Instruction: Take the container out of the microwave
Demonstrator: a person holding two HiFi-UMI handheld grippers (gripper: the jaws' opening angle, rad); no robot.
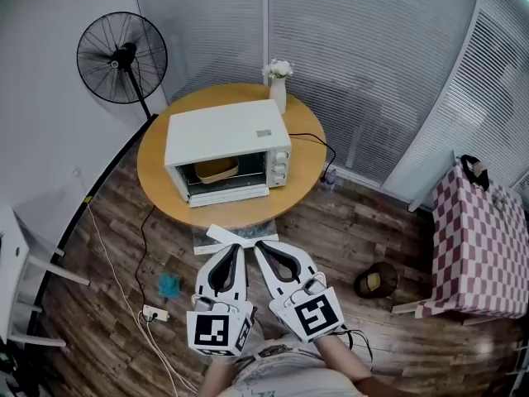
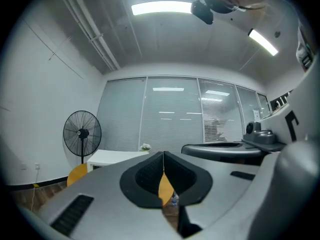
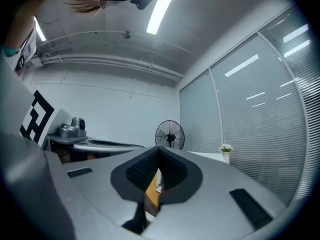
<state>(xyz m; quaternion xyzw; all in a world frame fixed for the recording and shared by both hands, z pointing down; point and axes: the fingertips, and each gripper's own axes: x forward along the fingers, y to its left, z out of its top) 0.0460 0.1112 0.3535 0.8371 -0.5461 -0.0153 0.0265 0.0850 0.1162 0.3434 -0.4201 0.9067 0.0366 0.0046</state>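
Note:
A white microwave [image 1: 225, 148] stands on a round wooden table [image 1: 306, 176], its door folded down in front. Inside sits a tan container [image 1: 216, 170]. In the head view my left gripper [image 1: 235, 245] and right gripper [image 1: 262, 246] hang side by side in front of the table, short of its near edge, tips pointing at the oven. Both are shut with nothing between their jaws. The left gripper view shows its own shut jaws [image 2: 163, 156] with the microwave top [image 2: 116, 157] beyond. In the right gripper view the shut jaws [image 3: 159, 152] hide most of the table.
A white vase of flowers [image 1: 278, 83] stands on the table behind the microwave. A black floor fan [image 1: 122, 58] is at the back left. A red checked table [image 1: 483, 246] is at the right. A power strip [image 1: 154, 313], cables and a small bin [image 1: 374, 281] lie on the wooden floor.

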